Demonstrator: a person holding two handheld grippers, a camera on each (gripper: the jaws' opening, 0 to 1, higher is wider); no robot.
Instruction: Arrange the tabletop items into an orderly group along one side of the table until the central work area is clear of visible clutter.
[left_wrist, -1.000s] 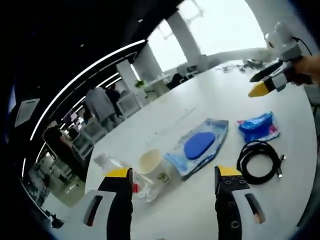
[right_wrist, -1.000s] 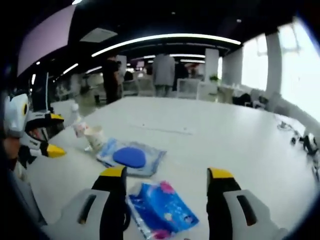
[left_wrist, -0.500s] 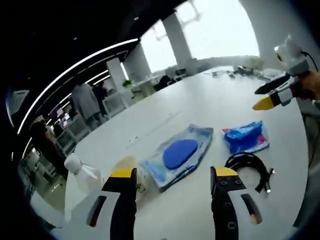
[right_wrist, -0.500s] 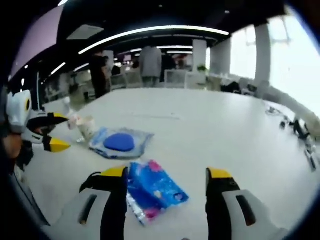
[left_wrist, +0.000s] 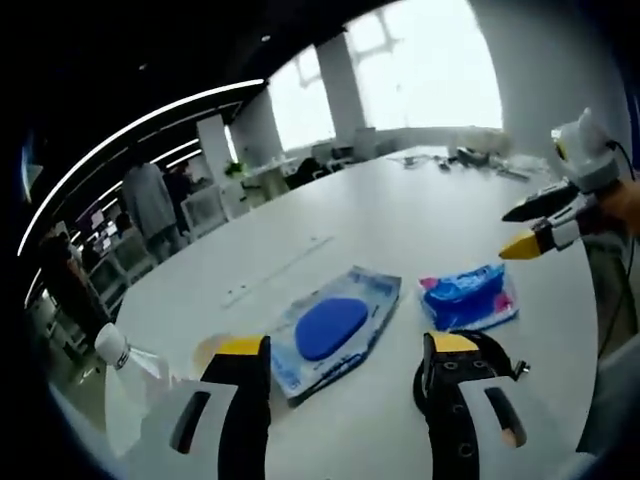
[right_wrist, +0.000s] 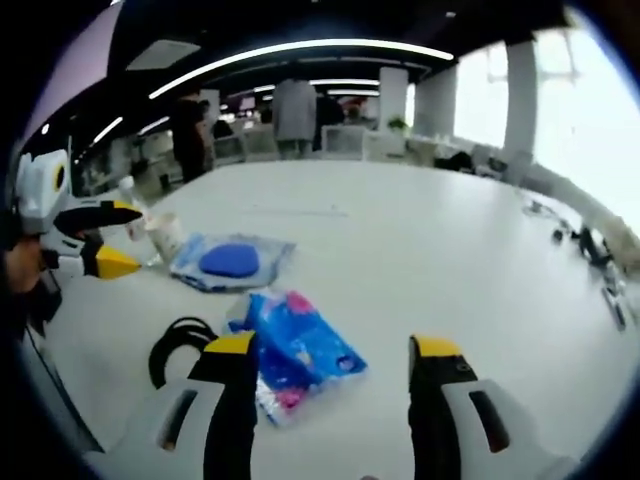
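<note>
Left tool (left_wrist: 345, 355): we hold it empty, jaws apart, above the clear pouch (left_wrist: 335, 328) holding a blue pad.
Right tool (right_wrist: 330, 352): jaws apart, empty, over the blue packet (right_wrist: 295, 350).
Cable (right_wrist: 180, 345): coiled on the tabletop (right_wrist: 430, 250), beside the packet.

Daylight pours in from the tall windows (left_wrist: 420, 70) beyond the white table (left_wrist: 400, 220), blown out to plain white in both views. Overhead, curved light strips (right_wrist: 300, 55) glow against a dark ceiling. The tabletop is evenly lit, shadows soft and faint. Fisheye bending warps the edges; the standing people (right_wrist: 293, 115) behind the table look blurred.
</note>
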